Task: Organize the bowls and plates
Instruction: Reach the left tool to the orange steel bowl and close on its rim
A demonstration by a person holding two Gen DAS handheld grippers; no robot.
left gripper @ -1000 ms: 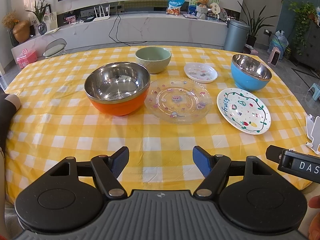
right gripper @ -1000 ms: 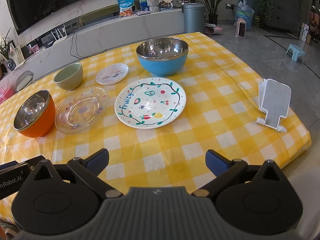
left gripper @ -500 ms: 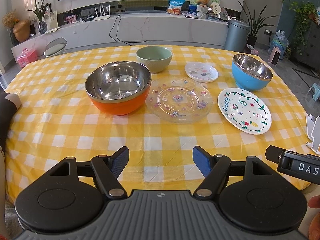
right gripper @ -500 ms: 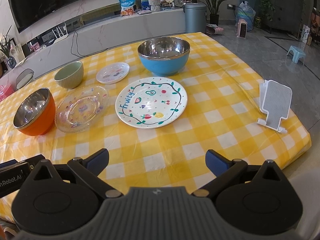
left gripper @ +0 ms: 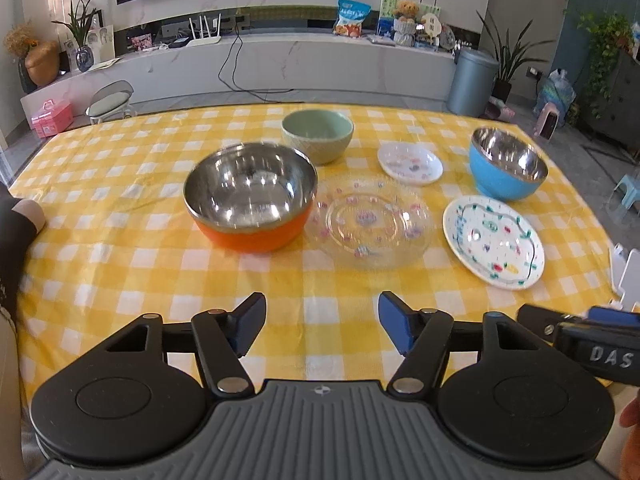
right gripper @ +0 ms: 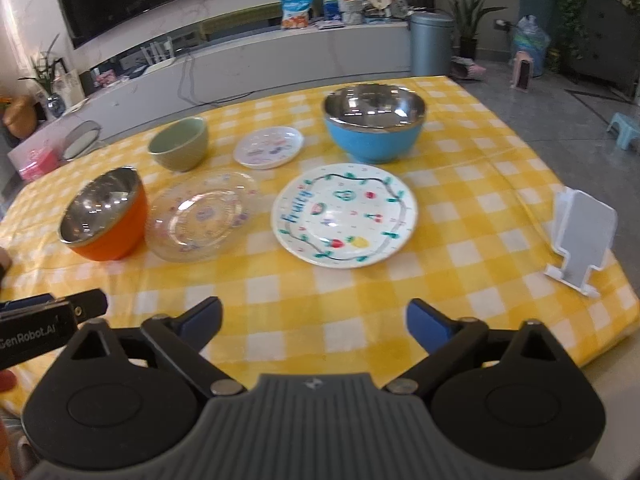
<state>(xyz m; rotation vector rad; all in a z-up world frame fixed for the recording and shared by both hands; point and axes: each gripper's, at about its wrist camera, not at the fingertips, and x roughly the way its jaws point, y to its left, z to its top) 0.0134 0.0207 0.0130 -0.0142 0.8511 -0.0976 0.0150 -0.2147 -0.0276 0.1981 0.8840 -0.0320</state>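
Three bowls (left gripper: 250,196); three plates (left gripper: 372,226) (separate)

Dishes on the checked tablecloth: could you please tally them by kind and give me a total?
Bowls: 3 – orange bowl, green bowl, blue bowl.
Plates: 3 – clear plate, small plate, fruit plate.
Total: 6 dishes.

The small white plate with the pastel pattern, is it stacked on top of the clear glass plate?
No, the small white plate lies alone on the tablecloth, apart from the clear glass plate.
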